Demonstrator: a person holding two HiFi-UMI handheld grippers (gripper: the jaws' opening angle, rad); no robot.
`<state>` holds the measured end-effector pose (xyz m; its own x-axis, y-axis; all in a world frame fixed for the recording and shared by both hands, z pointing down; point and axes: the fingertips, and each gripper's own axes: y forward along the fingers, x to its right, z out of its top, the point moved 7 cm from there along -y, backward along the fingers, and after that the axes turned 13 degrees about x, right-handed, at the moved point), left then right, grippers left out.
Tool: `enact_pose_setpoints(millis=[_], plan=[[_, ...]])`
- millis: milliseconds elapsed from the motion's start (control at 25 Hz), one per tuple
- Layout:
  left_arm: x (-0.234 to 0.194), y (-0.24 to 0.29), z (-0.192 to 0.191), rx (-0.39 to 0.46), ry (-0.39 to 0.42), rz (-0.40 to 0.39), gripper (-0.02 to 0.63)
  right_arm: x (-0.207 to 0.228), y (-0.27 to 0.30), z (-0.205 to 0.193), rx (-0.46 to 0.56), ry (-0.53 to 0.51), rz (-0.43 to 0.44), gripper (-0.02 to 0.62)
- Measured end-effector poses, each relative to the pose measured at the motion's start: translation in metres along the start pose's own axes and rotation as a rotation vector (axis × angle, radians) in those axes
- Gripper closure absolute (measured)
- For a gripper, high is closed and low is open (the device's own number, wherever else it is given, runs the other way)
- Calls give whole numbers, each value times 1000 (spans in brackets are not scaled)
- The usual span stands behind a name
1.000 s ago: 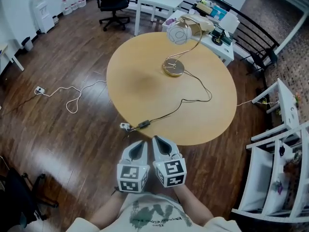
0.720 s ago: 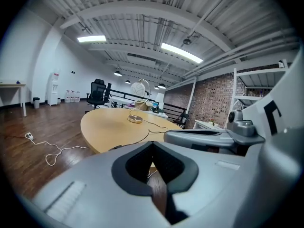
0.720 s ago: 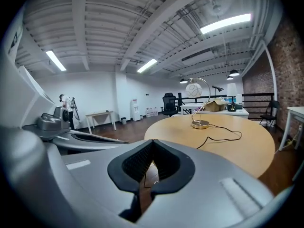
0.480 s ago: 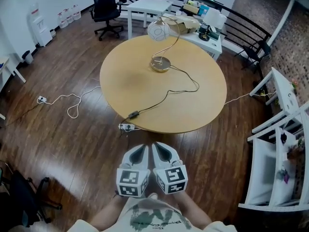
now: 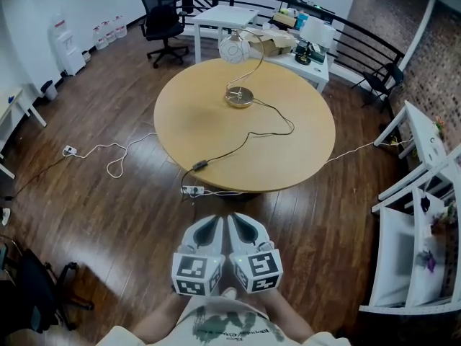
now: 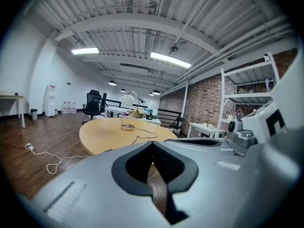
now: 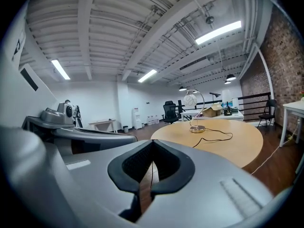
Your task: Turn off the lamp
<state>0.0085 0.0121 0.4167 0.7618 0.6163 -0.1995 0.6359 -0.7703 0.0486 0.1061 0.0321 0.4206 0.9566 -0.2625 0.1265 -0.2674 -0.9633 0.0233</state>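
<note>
I hold left claw (image 5: 208,229) and right claw (image 5: 243,225) pinched together, empty, near me, well off the table (image 5: 302,146); lamp (image 5: 234,49) stands far side, lit or not I can't tell, so any press should land square on the near-edge cord switch (image 5: 200,166).

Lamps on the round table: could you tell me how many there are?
1: the lamp stands near the far edge of the round table; none looks hidden.

Bright, even light from ceiling strip lights (image 6: 170,60); soft sheen on wooden floor (image 5: 108,215); gripper views fisheye-warped, corners black; head view sharp.
</note>
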Motion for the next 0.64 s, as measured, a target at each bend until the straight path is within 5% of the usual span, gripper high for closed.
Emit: enact_pose_setpoints(millis=[640], plan=[[30,-24,11,31,22,-15,607,-5,-39,15,59,11,26,597]])
